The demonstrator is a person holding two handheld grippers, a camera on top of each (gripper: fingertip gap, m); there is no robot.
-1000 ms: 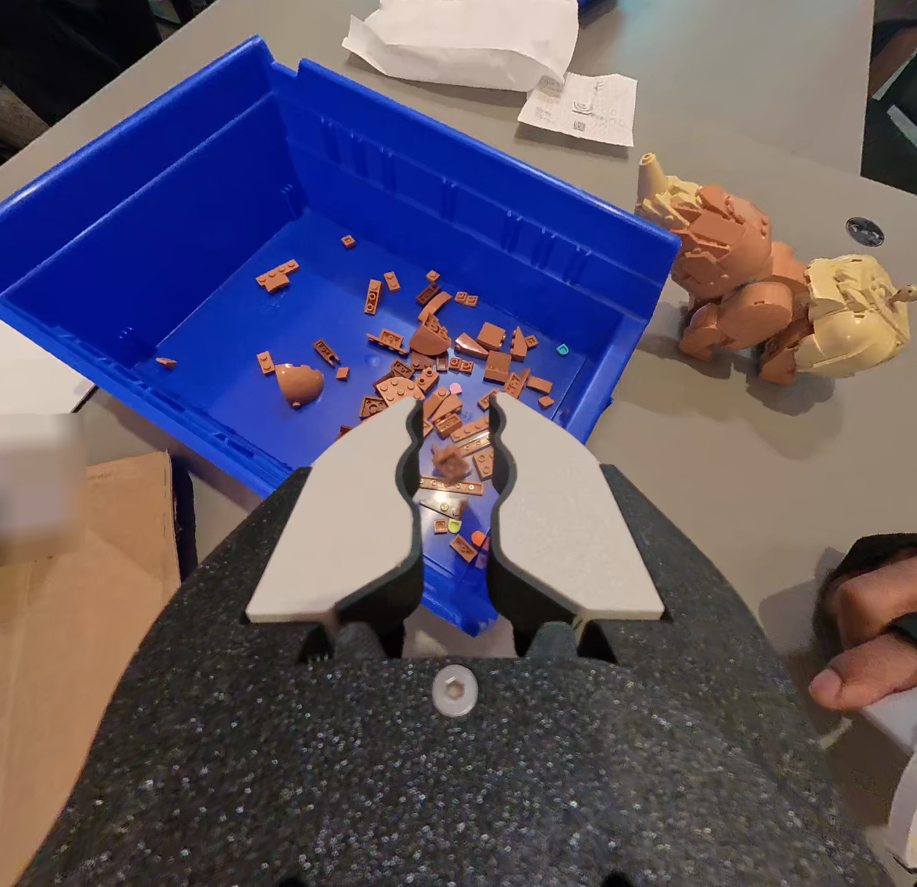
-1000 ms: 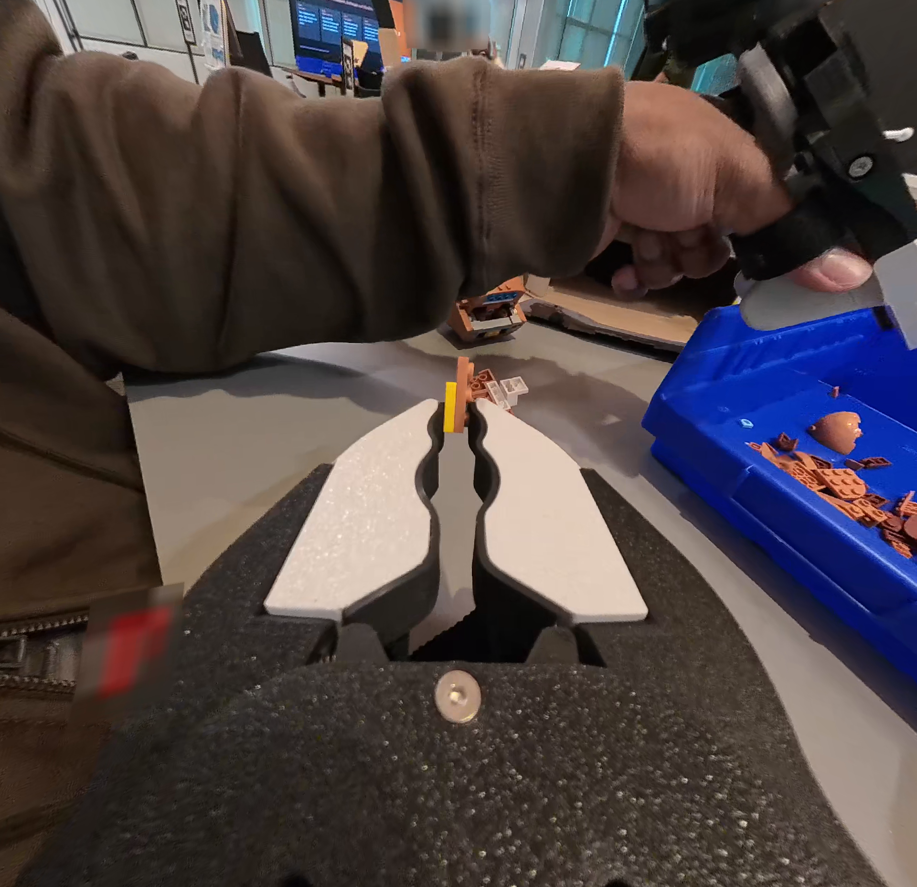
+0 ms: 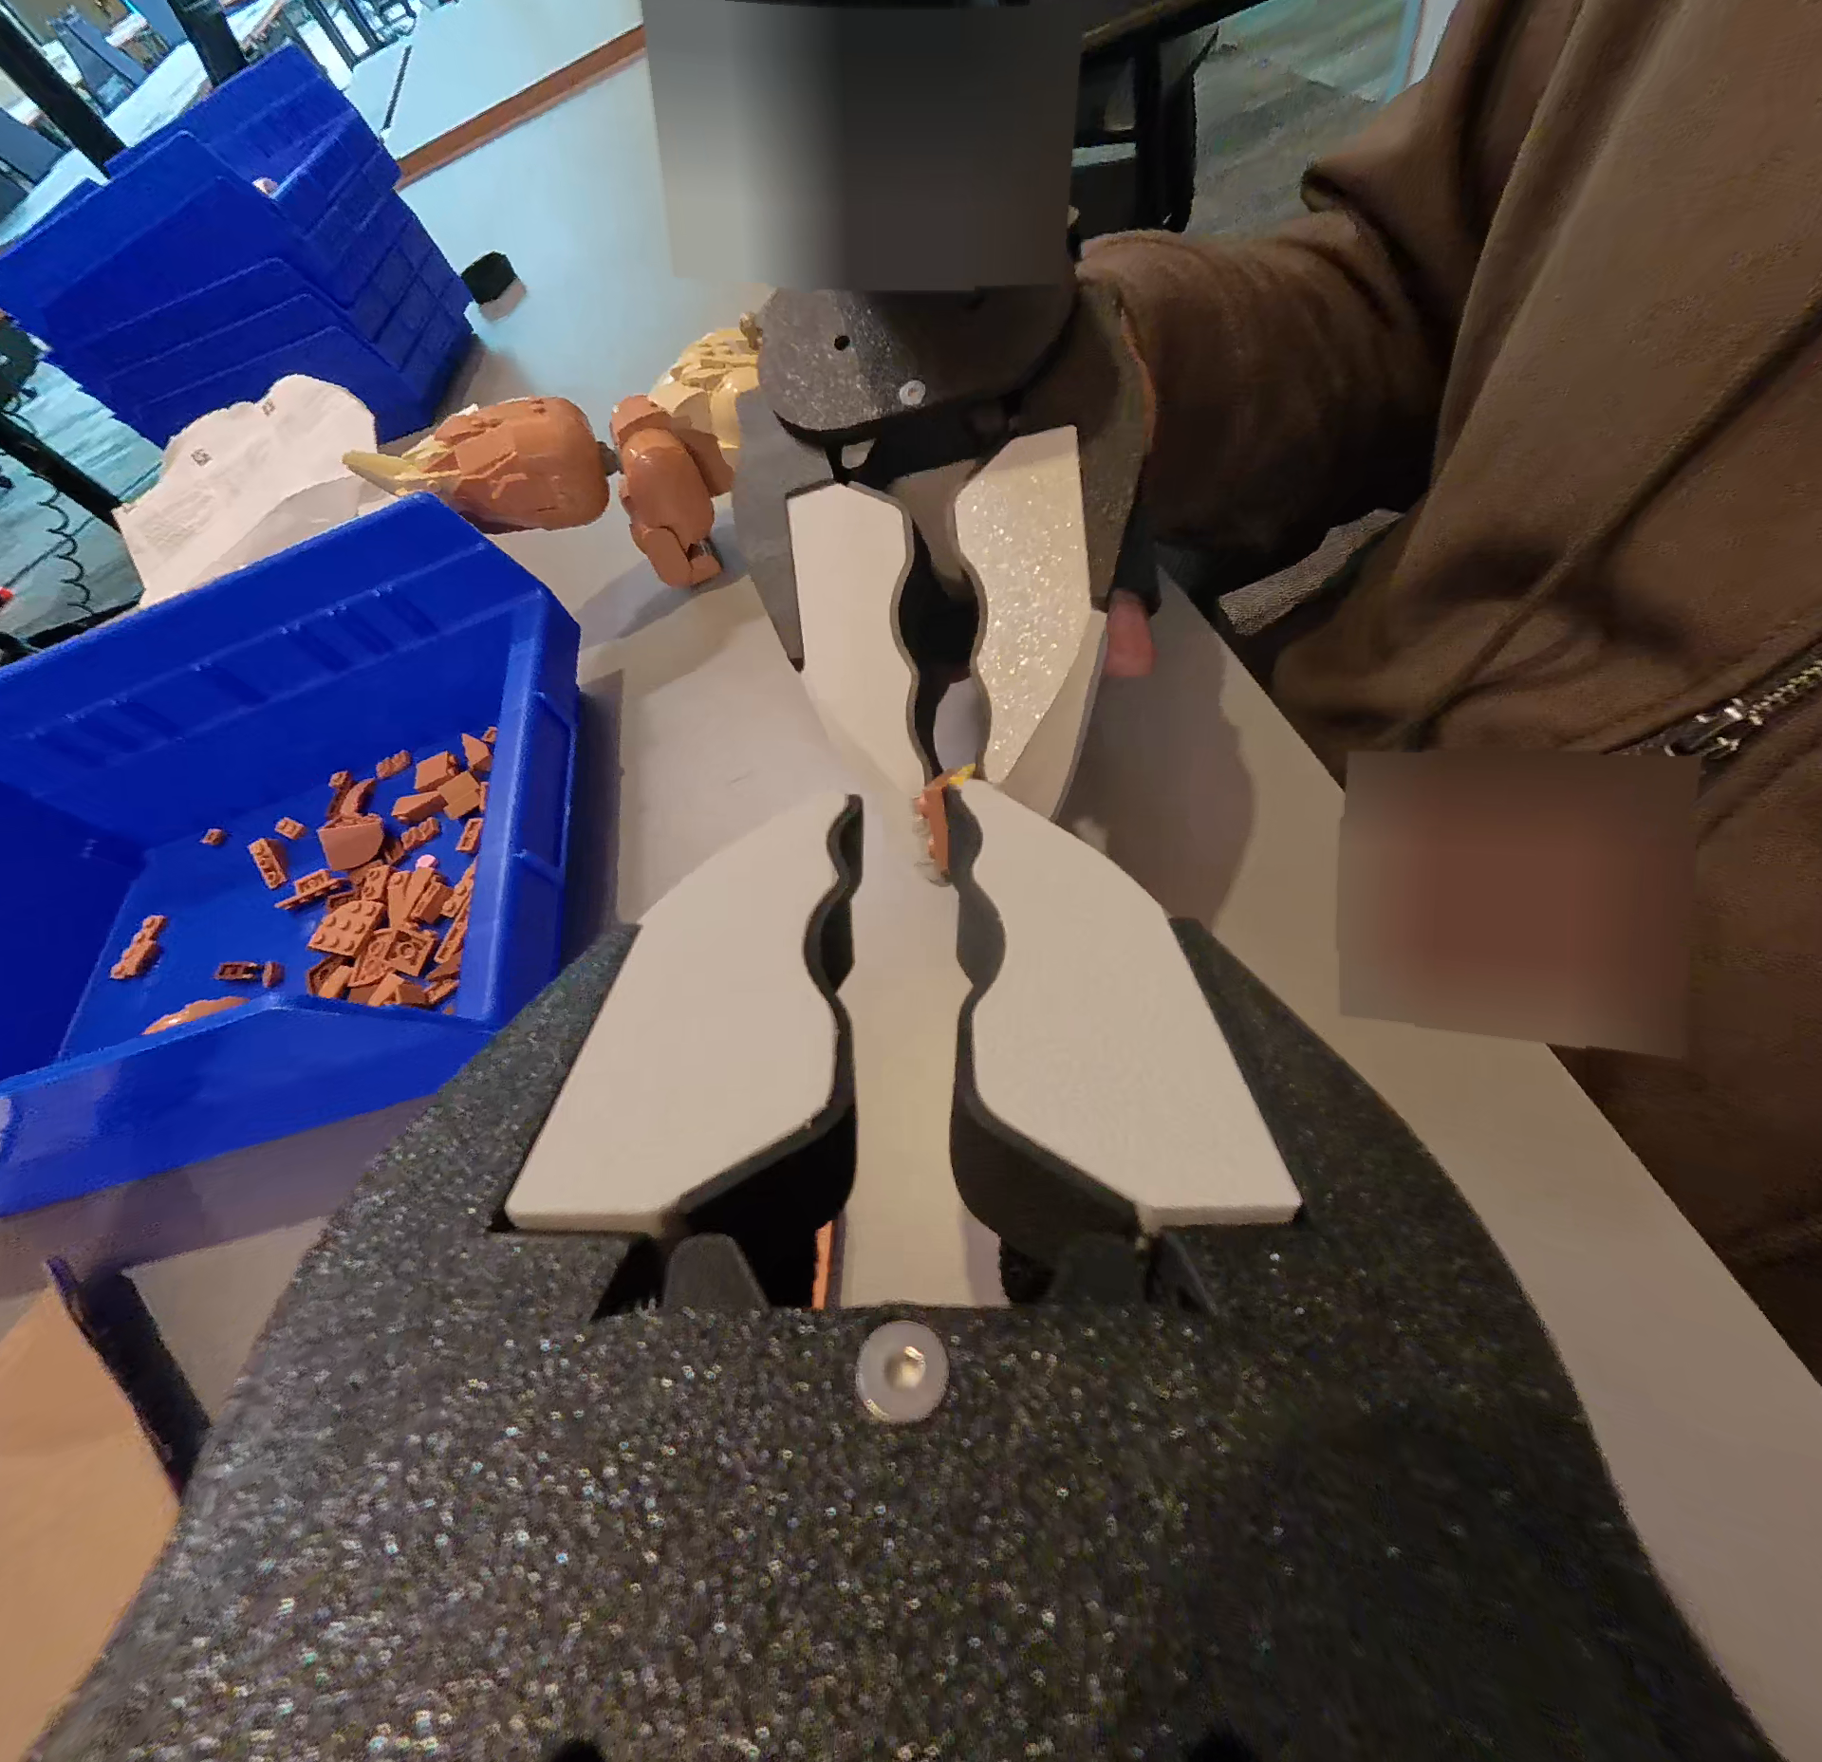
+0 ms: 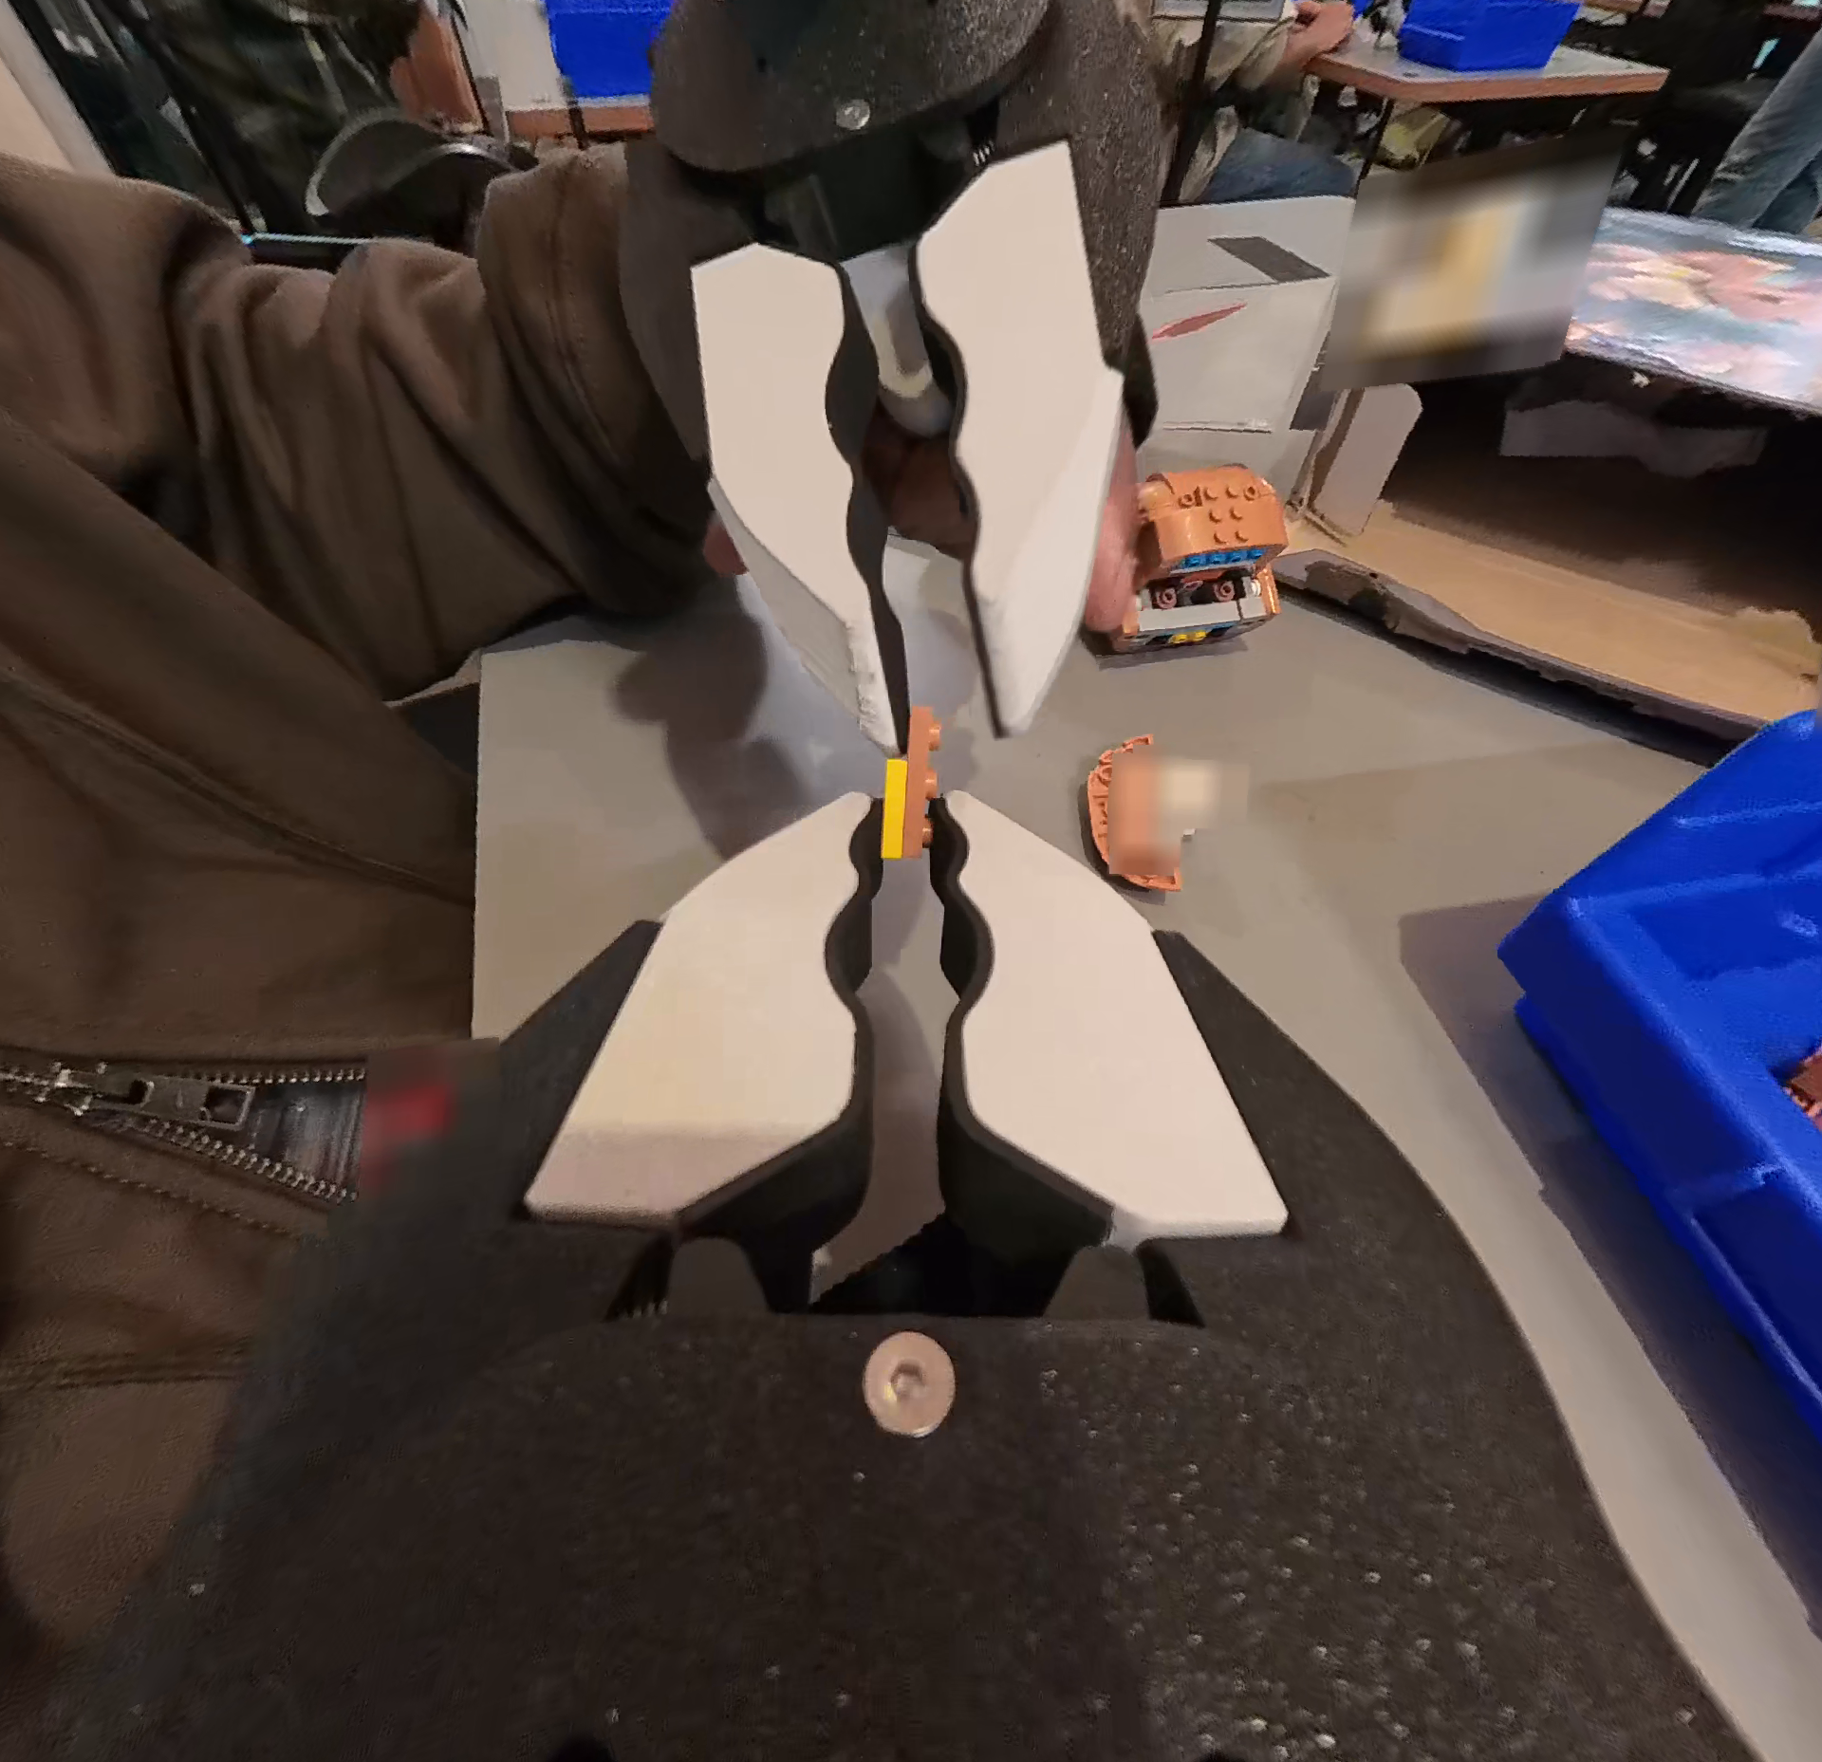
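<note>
Here, right gripper (image 4: 902, 808) clenched on a yellow-and-brown brick stack (image 4: 909, 800), presented tip-to-tip to the parted, empty left gripper (image 3: 902, 813), above grey worktop (image 4: 631, 798); blue bin (image 3: 296, 630) beside.

Blue bin (image 3: 296, 650) w/ brown bricks (image 3: 385, 916), brick animal (image 3: 552, 473), grey table (image 3: 690, 729).

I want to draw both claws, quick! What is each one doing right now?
Left gripper: open, its fingers around the far end of the brick piece, not squeezing it.
Right gripper: shut on the brick piece, orange and yellow.
</note>
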